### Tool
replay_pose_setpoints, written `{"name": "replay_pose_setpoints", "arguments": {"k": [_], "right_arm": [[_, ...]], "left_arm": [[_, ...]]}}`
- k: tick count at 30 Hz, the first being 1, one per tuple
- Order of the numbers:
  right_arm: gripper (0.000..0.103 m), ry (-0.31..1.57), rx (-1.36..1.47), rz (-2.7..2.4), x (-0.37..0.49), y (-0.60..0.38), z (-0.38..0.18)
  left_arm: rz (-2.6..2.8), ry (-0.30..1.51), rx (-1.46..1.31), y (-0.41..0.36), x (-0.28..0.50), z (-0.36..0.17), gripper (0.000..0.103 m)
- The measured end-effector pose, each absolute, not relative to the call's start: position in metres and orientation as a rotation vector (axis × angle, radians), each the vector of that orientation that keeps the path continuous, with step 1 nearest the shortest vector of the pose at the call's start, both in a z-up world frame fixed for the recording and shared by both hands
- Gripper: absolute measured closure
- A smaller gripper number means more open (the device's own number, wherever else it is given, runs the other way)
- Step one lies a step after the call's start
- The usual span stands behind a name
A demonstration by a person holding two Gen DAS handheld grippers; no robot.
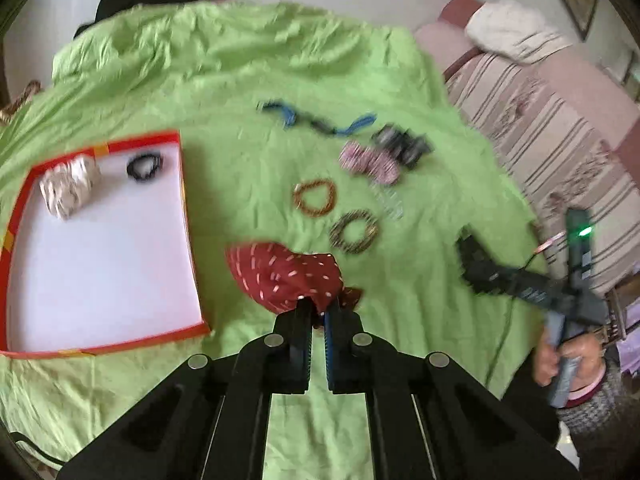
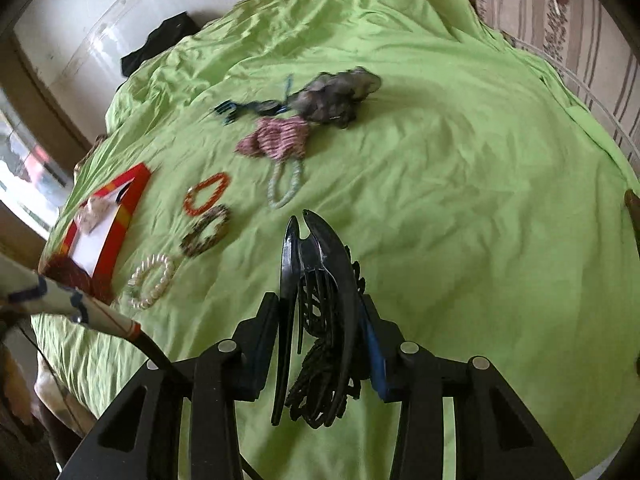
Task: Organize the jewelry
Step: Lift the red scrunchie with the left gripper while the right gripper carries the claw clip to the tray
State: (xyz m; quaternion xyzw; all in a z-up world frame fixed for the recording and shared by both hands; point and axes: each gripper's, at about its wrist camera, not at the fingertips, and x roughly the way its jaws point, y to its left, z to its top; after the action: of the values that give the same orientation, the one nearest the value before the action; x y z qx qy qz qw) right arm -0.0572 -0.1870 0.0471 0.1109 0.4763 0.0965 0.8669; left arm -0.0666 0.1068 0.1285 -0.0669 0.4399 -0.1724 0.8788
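Tools are both loaded. Left tool is clenched on a maroon scrunchie, held over the green sheet just right of the red-rimmed tray. Tray holds a white scrunchie in its far corner and a black hair tie beside it, apart. Right tool grasps a black hair clip, its tips pointing away from the camera, with black beaded strands hanging between the fingers. Loose items lie on the sheet, well apart from the tray: orange bead bracelet, dark patterned bracelet, pink scrunchie, grey scrunchie, blue clip, pale bead loop. A pearl bracelet lies near the tray's near corner.
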Motion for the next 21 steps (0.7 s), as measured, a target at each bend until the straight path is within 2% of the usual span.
{"name": "replay_pose_setpoints", "arguments": {"k": [6,21], "right_arm": [[0.060,0.983,0.236,0.252,-0.067,-0.161,0.059],[0.060,0.985,0.250,0.398,-0.051,-0.077,0.087]], "left_arm": [[-0.283,0.790,-0.030,0.118,-0.078,0.152,0.098],[-0.032,0.786,-0.336,0.254,-0.040,0.118,0.098]]}}
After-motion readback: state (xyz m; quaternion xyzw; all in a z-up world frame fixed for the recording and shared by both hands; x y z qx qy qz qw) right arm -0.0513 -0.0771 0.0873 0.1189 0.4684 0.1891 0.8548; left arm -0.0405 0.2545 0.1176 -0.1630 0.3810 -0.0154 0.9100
